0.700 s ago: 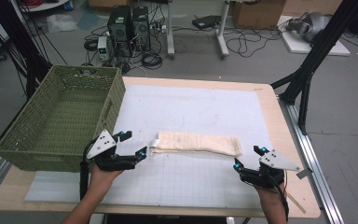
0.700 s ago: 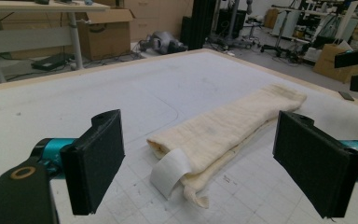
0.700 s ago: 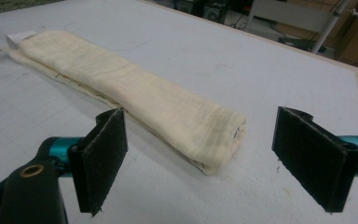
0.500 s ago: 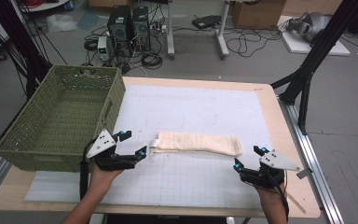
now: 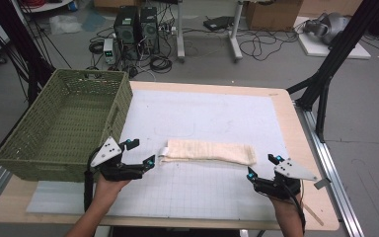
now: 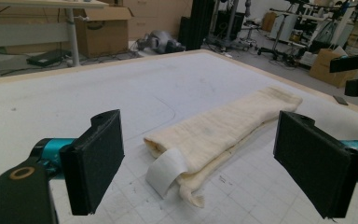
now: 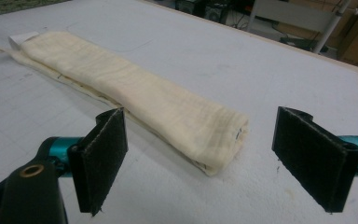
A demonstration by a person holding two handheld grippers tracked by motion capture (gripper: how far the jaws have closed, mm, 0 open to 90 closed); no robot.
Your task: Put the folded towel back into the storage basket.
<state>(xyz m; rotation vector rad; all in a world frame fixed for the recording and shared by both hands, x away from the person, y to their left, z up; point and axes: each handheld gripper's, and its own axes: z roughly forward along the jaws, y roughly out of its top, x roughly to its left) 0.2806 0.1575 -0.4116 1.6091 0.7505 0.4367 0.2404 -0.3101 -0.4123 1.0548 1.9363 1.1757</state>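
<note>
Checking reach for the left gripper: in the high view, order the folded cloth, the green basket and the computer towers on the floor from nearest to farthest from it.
From the left gripper:
1. Folded cloth, just to its right.
2. Green basket, close on its left.
3. Computer towers, on the floor beyond the table.

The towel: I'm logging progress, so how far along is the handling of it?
Done: the towel lies folded into a long strip on the table. In hand: nothing; the left gripper and right gripper sit open at either end of it, not touching. Left: gripping it, and possibly moving it to the basket, which holds nothing.
</note>
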